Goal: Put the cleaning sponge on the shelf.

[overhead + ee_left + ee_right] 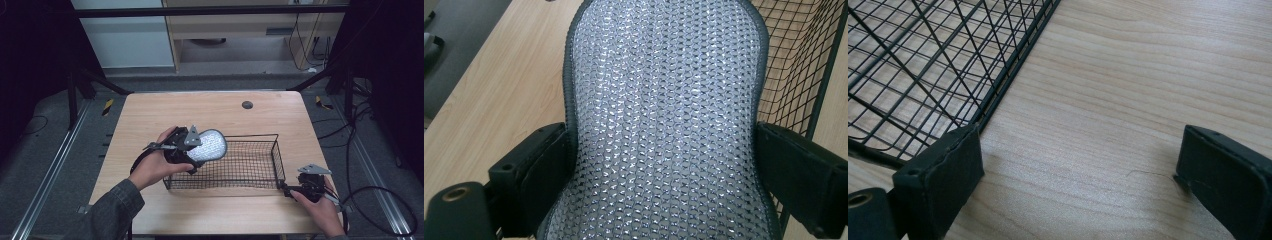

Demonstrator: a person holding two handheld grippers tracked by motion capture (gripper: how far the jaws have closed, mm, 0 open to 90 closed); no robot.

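Observation:
A silvery, scaly-textured oval pad with a dark rim [211, 144] [664, 115] hangs above the left end of a black wire basket [276, 159]. My left gripper [196, 150] [664, 165] is shut on its sides, one jaw against each edge. The basket's mesh wall [806, 45] lies just behind the pad. My right gripper [287, 190] [1080, 165] is open over bare wood at the basket's near right corner [923, 55]. Its left jaw almost touches the wire, and nothing lies between the jaws.
The basket stands on a light wooden table [200, 110] with a small black round cap [247, 104] near the far edge. Dark floor, metal rails and cables surround the table. Bare wood lies left of the basket and behind it.

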